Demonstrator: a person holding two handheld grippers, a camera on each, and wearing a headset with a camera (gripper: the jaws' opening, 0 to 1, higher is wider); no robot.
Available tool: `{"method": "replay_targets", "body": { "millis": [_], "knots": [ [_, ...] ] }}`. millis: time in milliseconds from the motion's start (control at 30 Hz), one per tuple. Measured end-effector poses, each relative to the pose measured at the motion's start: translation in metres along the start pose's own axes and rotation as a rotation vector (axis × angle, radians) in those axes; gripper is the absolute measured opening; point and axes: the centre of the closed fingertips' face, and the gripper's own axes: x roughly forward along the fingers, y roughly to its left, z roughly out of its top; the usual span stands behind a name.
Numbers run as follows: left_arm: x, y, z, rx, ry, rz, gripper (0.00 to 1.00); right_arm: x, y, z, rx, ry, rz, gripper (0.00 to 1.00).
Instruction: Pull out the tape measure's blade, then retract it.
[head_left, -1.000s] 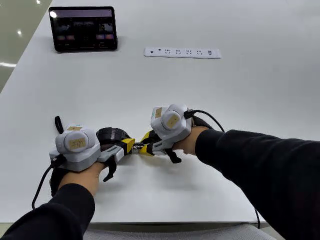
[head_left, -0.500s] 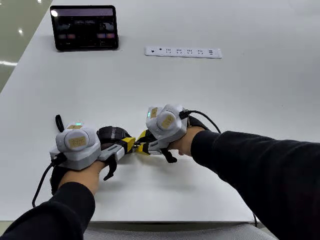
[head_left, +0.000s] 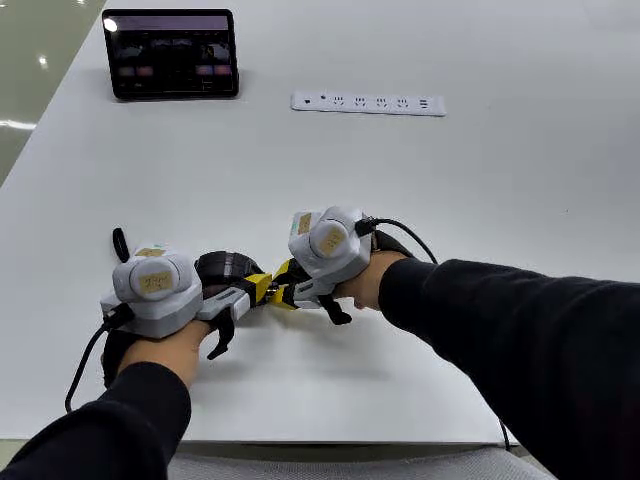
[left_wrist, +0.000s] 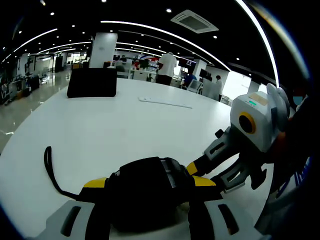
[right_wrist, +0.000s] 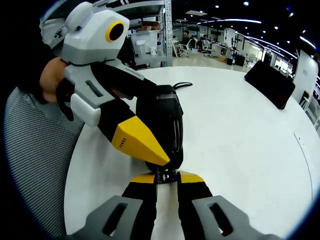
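Note:
A black tape measure (head_left: 225, 268) lies on the white table (head_left: 420, 200) near its front edge. My left gripper (head_left: 252, 290) is shut on the case, which sits between the yellow-tipped jaws in the left gripper view (left_wrist: 145, 200). My right gripper (head_left: 280, 296) faces it from the right, shut on the blade's end hook (right_wrist: 166, 175) right at the mouth of the case (right_wrist: 167, 125). Almost no blade shows between the two grippers. The case's black wrist strap (left_wrist: 49, 167) trails to the left.
A dark tablet (head_left: 170, 55) stands at the far left of the table. A white power strip (head_left: 367, 103) lies at the far middle. The table's front edge (head_left: 300, 440) runs just below the hands. People and desks fill the room beyond.
My right gripper has moved a little to the left, closer to the case, with the blade's end in it. The left gripper and the case have stayed put.

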Motion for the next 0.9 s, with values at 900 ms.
{"method": "replay_targets", "body": {
  "millis": [900],
  "knots": [
    [0.0003,0.0012,-0.0003,0.002,0.000,0.000,0.58,0.0002,-0.0001,-0.0006,0.018,0.001,0.010,0.11]
  ]
}}
